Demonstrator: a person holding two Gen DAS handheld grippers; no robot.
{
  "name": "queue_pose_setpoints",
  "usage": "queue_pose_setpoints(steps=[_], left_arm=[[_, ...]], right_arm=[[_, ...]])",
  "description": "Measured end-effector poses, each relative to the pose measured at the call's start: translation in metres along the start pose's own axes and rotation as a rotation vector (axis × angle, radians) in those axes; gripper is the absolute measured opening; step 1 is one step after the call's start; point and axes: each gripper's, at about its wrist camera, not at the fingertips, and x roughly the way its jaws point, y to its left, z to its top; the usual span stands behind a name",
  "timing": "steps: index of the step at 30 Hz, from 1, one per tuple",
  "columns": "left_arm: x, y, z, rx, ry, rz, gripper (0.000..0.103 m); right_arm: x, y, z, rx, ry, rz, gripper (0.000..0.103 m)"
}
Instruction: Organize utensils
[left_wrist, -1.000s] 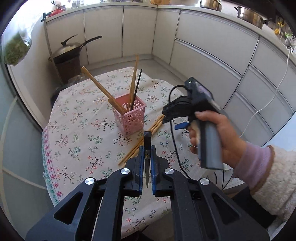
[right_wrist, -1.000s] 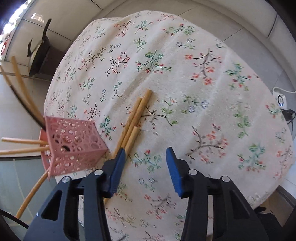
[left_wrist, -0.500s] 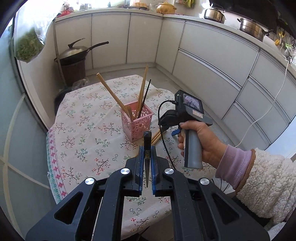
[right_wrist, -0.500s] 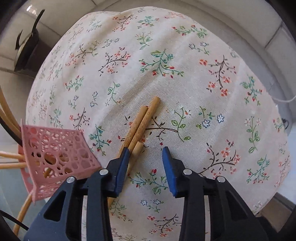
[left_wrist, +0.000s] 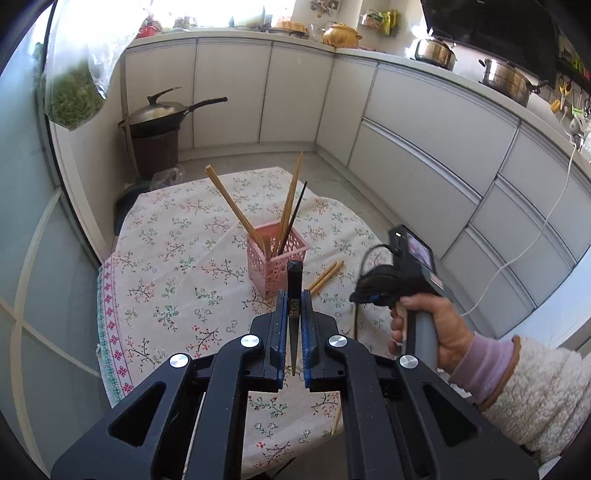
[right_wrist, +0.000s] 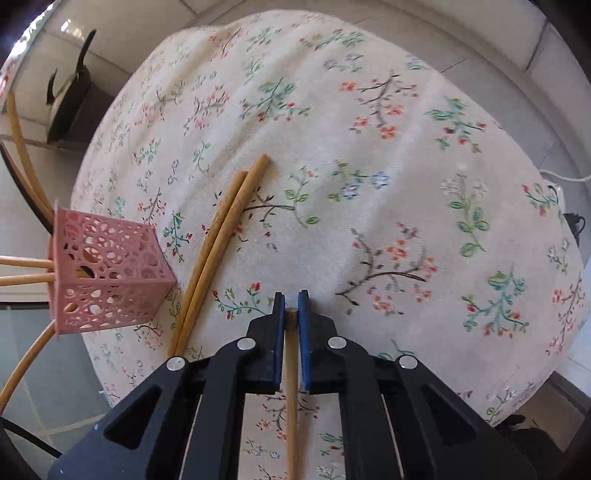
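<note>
A pink lattice basket (left_wrist: 276, 261) (right_wrist: 105, 271) stands mid-table with several chopsticks leaning out of it. My left gripper (left_wrist: 294, 300) is shut on a black chopstick (left_wrist: 294, 291), held above the table just short of the basket. My right gripper (right_wrist: 291, 302) is shut on a wooden chopstick (right_wrist: 291, 398) that runs back between its pads. Two more wooden chopsticks (right_wrist: 221, 236) (left_wrist: 327, 276) lie side by side on the cloth between that gripper and the basket. In the left wrist view a hand (left_wrist: 432, 328) holds the right gripper's handle right of the basket.
The round table wears a floral cloth (right_wrist: 388, 166) (left_wrist: 177, 266). White kitchen cabinets (left_wrist: 424, 140) curve behind it. A wok on a dark stand (left_wrist: 159, 125) sits on the floor past the far left edge. A bag of greens (left_wrist: 74, 92) hangs at upper left.
My right gripper went from open over the cloth to shut on one wooden chopstick, leaving two lying there. My left gripper drew back and rose slightly with the black chopstick.
</note>
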Motion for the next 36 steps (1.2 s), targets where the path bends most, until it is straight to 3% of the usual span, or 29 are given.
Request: queue_pose_setpoints(steps=[2,7,12,15,22,26,28,32,36], left_arm=[[-0.004,-0.003,0.003,-0.007,-0.03,-0.007,0.006],[-0.016,-0.014,0.019,-0.034,-0.135,-0.004,0.006],[-0.03,-0.006,0.045,-0.15,-0.25,-0.021,0.006],[-0.036,0.004,0.068,-0.24,-0.323,-0.005,0.006],[-0.018,0.015,0.111,-0.311,-0.354,0.057,0.006],[0.01,0.023,0.117,-0.33,-0.303,0.089,0.007],[0.034,0.029,0.116,-0.343,-0.241,0.094,0.007],[0.057,0.043,0.105,-0.392,-0.205,0.088,0.025],[0.038,0.045,0.105,-0.404,-0.251,0.095,0.034]], right_arm=[[-0.023,-0.002,-0.005,-0.035,-0.062,0.019,0.007],[-0.125,0.0,-0.014,-0.164,-0.285,0.117,0.007],[-0.212,-0.001,-0.008,-0.227,-0.499,0.257,0.007],[-0.249,-0.004,-0.002,-0.224,-0.581,0.328,0.007],[-0.271,0.002,0.015,-0.188,-0.605,0.421,0.007],[-0.275,0.006,0.015,-0.194,-0.611,0.434,0.007],[-0.273,0.007,0.019,-0.192,-0.609,0.438,0.007],[-0.273,0.009,0.021,-0.19,-0.606,0.437,0.007],[-0.273,0.01,0.021,-0.181,-0.6,0.446,0.007]])
